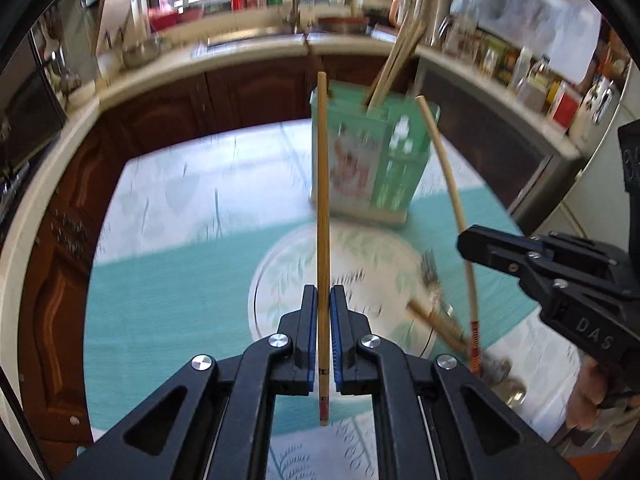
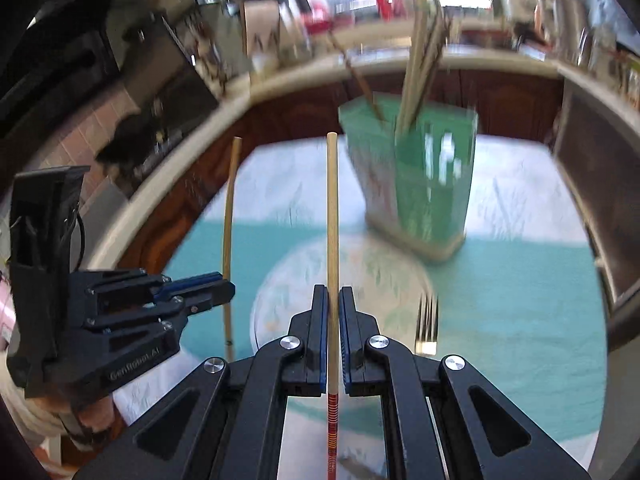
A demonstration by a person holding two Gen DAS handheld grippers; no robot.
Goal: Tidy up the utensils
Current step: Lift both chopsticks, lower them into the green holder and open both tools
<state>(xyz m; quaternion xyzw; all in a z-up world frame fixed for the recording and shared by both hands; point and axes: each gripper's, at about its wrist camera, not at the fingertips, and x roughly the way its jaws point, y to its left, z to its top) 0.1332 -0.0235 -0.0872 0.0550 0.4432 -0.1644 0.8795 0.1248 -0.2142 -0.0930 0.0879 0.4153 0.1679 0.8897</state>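
Observation:
My left gripper point(image 1: 324, 290) is shut on a bamboo chopstick point(image 1: 322, 180) that points up and away between its blue pads. In the right wrist view my right gripper point(image 2: 333, 290) is shut on a second chopstick point(image 2: 332, 200) with a red-banded end. Each view shows the other gripper alongside: the right gripper point(image 1: 464, 240) with its chopstick point(image 1: 448, 168), and the left gripper point(image 2: 230, 286) with its chopstick point(image 2: 230, 208). Both hang above a round floral plate point(image 1: 304, 264). Beyond it stands a green utensil holder point(image 1: 376, 160) point(image 2: 416, 184) with several chopsticks in it.
A fork point(image 2: 427, 320) lies on the plate point(image 2: 296, 276), with wooden-handled utensils point(image 1: 436, 320) and spoons point(image 1: 500, 372) at its right. A teal placemat point(image 1: 160, 300) covers a pale tablecloth. A cluttered kitchen counter point(image 1: 248, 44) and dark cabinets run behind. A person's hand point(image 1: 588, 396) holds the right gripper.

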